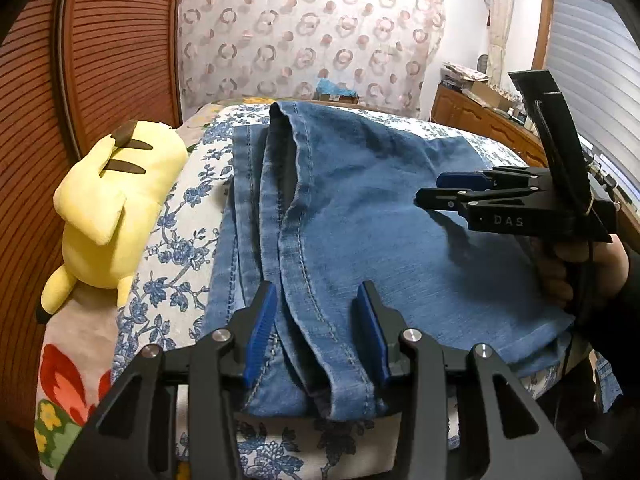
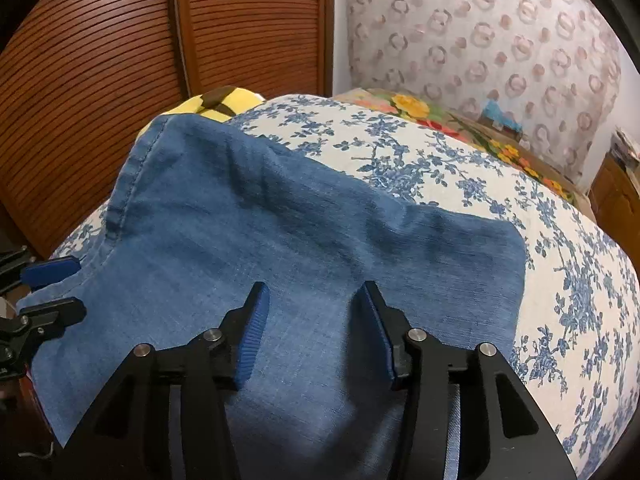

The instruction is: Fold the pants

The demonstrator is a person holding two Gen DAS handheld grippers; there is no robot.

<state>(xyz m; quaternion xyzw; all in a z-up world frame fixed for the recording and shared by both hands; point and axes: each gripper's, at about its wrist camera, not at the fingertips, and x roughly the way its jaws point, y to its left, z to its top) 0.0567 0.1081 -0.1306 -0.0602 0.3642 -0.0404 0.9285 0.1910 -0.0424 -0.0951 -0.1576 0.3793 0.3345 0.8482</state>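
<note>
Blue jeans [image 1: 360, 220] lie folded on the bed, with their hemmed leg ends running toward the left wrist camera. My left gripper [image 1: 316, 328] stands open astride those leg ends; its blue pads [image 1: 260, 332] flank the denim with a gap on each side. The right wrist view catches the left gripper [image 2: 52, 292] at the jeans' left edge. My right gripper [image 2: 314, 328] is open, low over the flat denim [image 2: 280, 220], with nothing pinched. From the left wrist view the right gripper [image 1: 430, 189] hovers over the jeans' right part, held by a hand [image 1: 560, 276].
A blue-flowered sheet [image 2: 520, 200] covers the bed. A yellow plush toy [image 1: 108, 208] lies along the bed's left edge beside the jeans. Brown louvred doors [image 1: 100, 40] stand close on the left. A patterned headboard [image 1: 312, 28] rises behind, and a cluttered wooden dresser [image 1: 472, 112] stands far right.
</note>
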